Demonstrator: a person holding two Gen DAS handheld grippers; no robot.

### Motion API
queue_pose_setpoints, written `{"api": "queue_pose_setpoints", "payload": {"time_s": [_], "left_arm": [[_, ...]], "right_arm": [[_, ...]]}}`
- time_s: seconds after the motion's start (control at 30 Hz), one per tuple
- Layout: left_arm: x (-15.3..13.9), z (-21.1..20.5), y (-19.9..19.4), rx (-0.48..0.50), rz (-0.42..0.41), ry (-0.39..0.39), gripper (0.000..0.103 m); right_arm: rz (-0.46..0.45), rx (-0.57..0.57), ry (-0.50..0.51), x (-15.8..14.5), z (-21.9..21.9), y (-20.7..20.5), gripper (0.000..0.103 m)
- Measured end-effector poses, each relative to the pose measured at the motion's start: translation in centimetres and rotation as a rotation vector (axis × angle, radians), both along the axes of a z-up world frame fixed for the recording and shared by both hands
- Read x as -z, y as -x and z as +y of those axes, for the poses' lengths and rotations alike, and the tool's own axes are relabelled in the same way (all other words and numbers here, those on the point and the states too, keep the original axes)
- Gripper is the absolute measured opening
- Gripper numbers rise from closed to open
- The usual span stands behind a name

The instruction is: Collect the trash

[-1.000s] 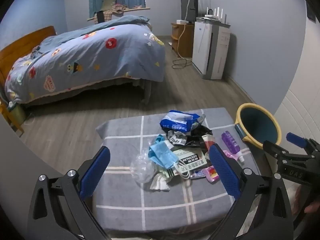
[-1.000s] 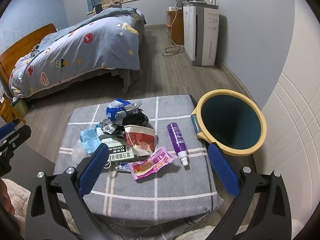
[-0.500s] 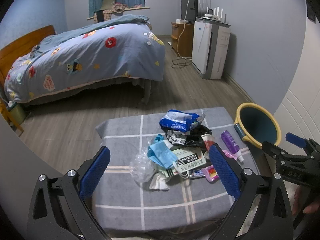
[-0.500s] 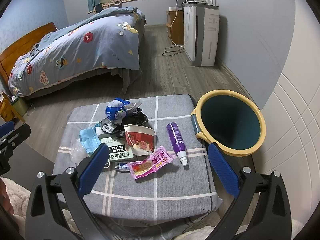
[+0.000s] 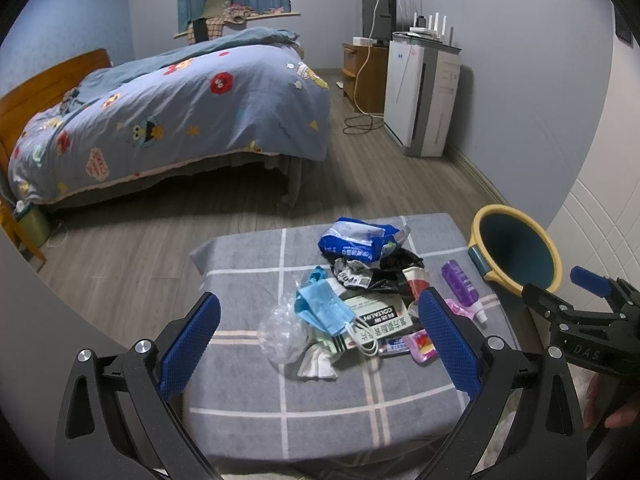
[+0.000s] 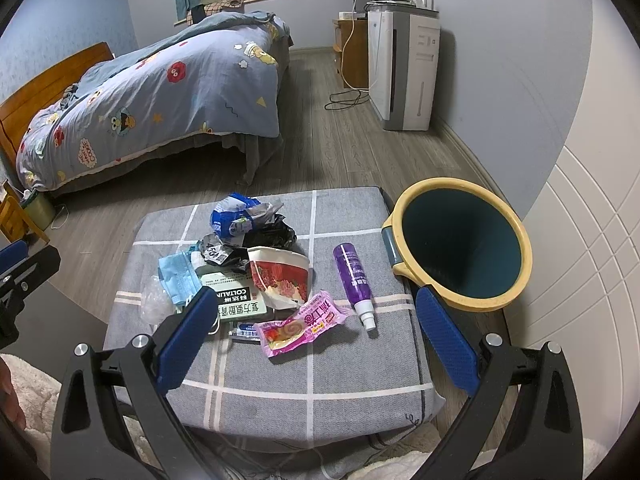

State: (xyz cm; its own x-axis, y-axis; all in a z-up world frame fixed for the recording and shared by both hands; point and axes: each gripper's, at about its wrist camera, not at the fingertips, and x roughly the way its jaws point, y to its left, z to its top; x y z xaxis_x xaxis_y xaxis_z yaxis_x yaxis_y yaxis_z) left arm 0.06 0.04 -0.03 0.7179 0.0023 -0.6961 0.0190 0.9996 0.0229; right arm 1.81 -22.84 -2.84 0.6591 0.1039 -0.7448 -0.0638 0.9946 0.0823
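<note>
- The trash sits in one loose heap on the grey checked surface (image 6: 280, 380), centre of the right wrist frame, with the bin (image 6: 460, 240) just beside the surface's right edge, mouth tilted toward me.
- From my right hand-held gripper (image 6: 312, 328) the pink wrapper (image 6: 302, 322) lies dead ahead and nearest, almost between the fingers; its long axis runs lower left to upper right.
- The purple bottle (image 6: 354, 276) lies just right of it, long axis nearly up-down in frame, white nozzle toward me, closest of all items to the bin.
- I judge the right side better placed for both, since the bin is on its side.
- From my left hand-held gripper (image 5: 320, 336) the clear plastic (image 5: 282, 334) and blue mask (image 5: 322, 306) lie nearest, centre-left of the left wrist frame; the bin is far right there.
- Count, as far as I can tell: one pink wrapper, one purple bottle, one red-and-white cup (image 6: 282, 276), one green box (image 6: 234, 298), one blue mask, one clear plastic, one blue packet (image 6: 236, 218), one black bag (image 6: 272, 236), one white tissue (image 5: 318, 364), one small blister strip (image 6: 244, 330), one bin. Crumpled scraps under the heap I cannot count.
- Both hand-held grippers are spread wide, holding nothing, hovering short of the heap.
</note>
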Motion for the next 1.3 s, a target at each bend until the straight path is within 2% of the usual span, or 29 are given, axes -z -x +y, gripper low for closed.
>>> {"api": "queue_pose_setpoints", "payload": {"time_s": [1.3], "left_arm": [[0.02,0.03,-0.06,-0.001,0.007,0.002,0.098]], "right_arm": [[0.008,-0.003,0.007,0.17,0.14,-0.07,0.098]]}}
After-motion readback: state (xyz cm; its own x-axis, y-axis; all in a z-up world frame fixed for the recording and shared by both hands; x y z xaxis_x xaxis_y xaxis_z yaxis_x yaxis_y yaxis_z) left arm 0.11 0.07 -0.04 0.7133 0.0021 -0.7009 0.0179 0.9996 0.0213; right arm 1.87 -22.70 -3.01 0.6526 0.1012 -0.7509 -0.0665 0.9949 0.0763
